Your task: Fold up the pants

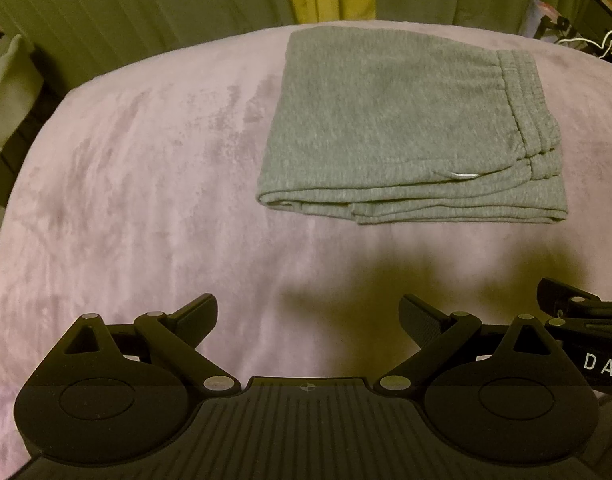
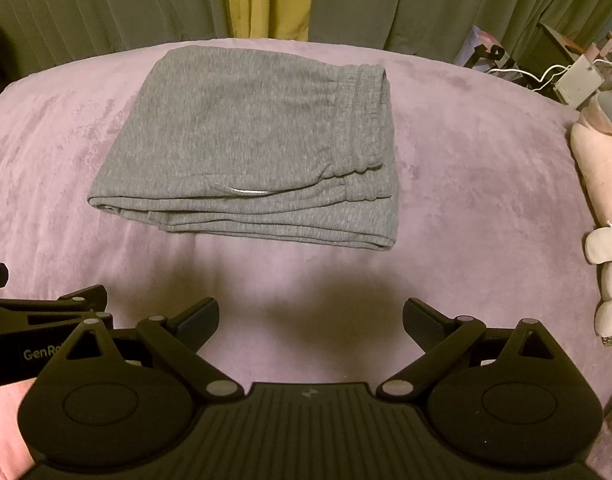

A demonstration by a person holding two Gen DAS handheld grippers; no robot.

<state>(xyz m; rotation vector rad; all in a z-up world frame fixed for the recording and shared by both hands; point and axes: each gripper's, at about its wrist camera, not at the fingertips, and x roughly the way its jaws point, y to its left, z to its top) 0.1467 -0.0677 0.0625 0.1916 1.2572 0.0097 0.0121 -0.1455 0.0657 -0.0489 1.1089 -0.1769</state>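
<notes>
The grey sweatpants (image 1: 405,120) lie folded into a compact rectangle on the pink blanket (image 1: 146,180), waistband at the right, layered edges facing me. They also show in the right wrist view (image 2: 250,140). My left gripper (image 1: 307,316) is open and empty, held back from the pants over bare blanket. My right gripper (image 2: 309,320) is open and empty too, just as far back. Each gripper shows at the edge of the other's view: the right one (image 1: 577,312) and the left one (image 2: 46,312).
Green and yellow curtains (image 2: 266,0) hang behind the bed. A pink plush (image 2: 601,152) and a grey plush toy (image 2: 609,272) lie at the right edge. A cluttered shelf with cables (image 2: 565,76) stands at the far right. The blanket (image 2: 465,160) surrounds the pants.
</notes>
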